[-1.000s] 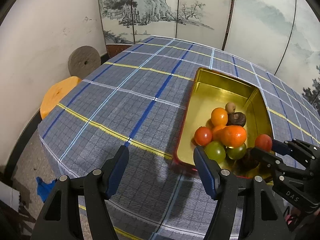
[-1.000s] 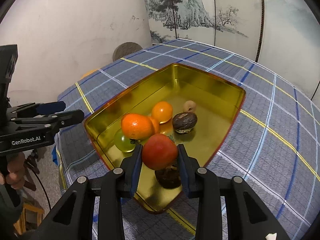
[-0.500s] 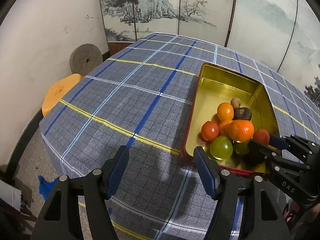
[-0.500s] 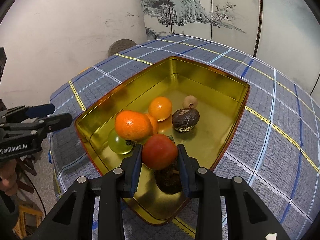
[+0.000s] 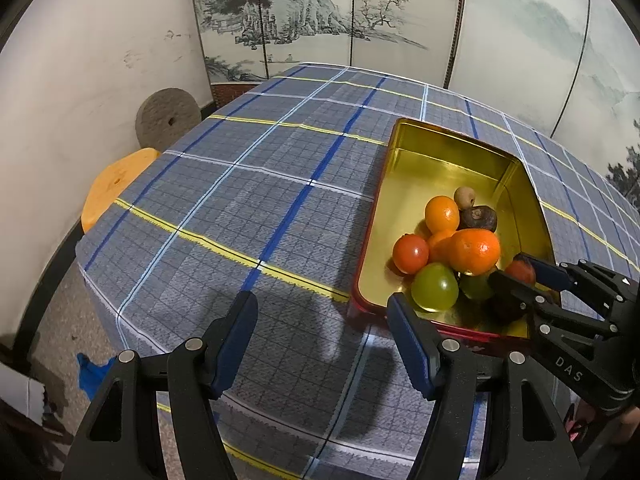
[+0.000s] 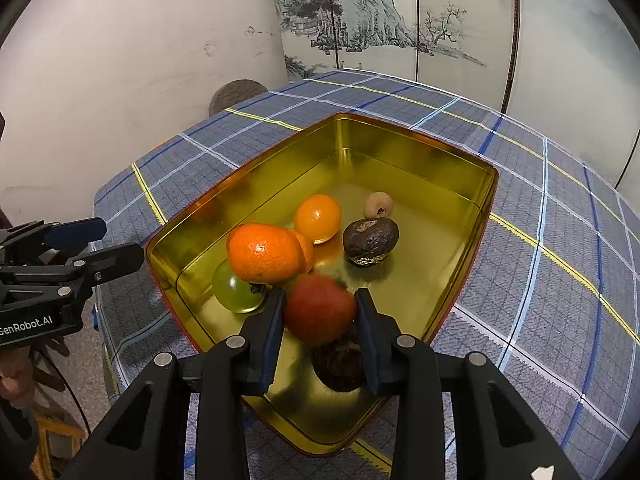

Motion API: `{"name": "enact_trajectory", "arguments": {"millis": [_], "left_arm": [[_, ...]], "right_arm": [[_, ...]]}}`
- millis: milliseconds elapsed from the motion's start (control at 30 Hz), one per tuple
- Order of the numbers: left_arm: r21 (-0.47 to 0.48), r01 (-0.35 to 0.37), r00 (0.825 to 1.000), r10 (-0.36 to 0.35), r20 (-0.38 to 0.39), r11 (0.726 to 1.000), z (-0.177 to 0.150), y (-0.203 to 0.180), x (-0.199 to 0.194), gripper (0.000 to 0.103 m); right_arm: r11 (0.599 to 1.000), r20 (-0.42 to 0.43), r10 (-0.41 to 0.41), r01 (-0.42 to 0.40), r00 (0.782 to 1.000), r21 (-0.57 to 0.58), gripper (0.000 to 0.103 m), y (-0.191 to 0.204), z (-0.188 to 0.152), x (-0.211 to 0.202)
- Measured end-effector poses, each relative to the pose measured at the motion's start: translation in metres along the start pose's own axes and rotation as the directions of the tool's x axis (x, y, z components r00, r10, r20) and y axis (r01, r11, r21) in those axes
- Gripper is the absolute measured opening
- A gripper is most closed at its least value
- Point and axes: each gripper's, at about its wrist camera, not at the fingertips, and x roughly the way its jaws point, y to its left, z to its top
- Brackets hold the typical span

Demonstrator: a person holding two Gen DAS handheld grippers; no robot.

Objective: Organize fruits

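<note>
A gold tin (image 6: 420,132) with a red outside stands on the plaid tablecloth (image 5: 240,208). In it lie a large mandarin (image 6: 264,252), a smaller orange (image 6: 318,216), a green fruit (image 6: 236,290), a dark brown fruit (image 6: 370,240), a small tan one (image 6: 378,204) and a second red tomato (image 5: 410,254). My right gripper (image 6: 320,300) hangs over the tin's near corner, shut on a red tomato (image 6: 320,310) that looks blurred. Under it lies another dark fruit (image 6: 340,364). My left gripper (image 5: 322,304) is open and empty above the cloth, left of the tin.
The table's edge falls away at the left. Beyond it stand an orange stool (image 5: 116,184) and a grey stone wheel (image 5: 168,118) against the wall. A painted folding screen (image 5: 360,20) closes off the back. A blue scrap (image 5: 90,372) lies on the floor.
The red tomato sits slightly lower between the right fingers and is now blurred. The right gripper has shifted a little over the tin. The left gripper stays open.
</note>
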Motion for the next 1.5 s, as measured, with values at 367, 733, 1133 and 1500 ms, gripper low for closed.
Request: {"name": "enact_trajectory", "arguments": {"millis": [367,733,1133,1500], "left_arm": [[0.008,-0.002,1.0,0.002,-0.001,1.0,-0.002,-0.004,-0.002,0.068],[0.004,-0.024,1.0,0.024,-0.006,1.0,-0.007,-0.009,-0.006,0.068],[0.003,-0.034,0.999,0.034,-0.006,0.999,-0.01,-0.013,-0.012,0.068],[0.01,-0.022,1.0,0.023,-0.012,1.0,-0.014,-0.022,-0.015,0.068]], "right_arm": [[1.0,0.011,-0.007,0.007,1.0,0.013,0.041,-0.002,-0.003,-0.008],[0.999,0.055,-0.03,0.028,0.998,0.036,0.08,0.0,-0.006,-0.033],[0.996,0.019,-0.065,0.064,0.998,0.07,0.095,0.001,-0.018,-0.047],[0.991,-0.012,-0.098,0.099,0.995,0.09,0.098,0.004,-0.029,-0.048]]}}
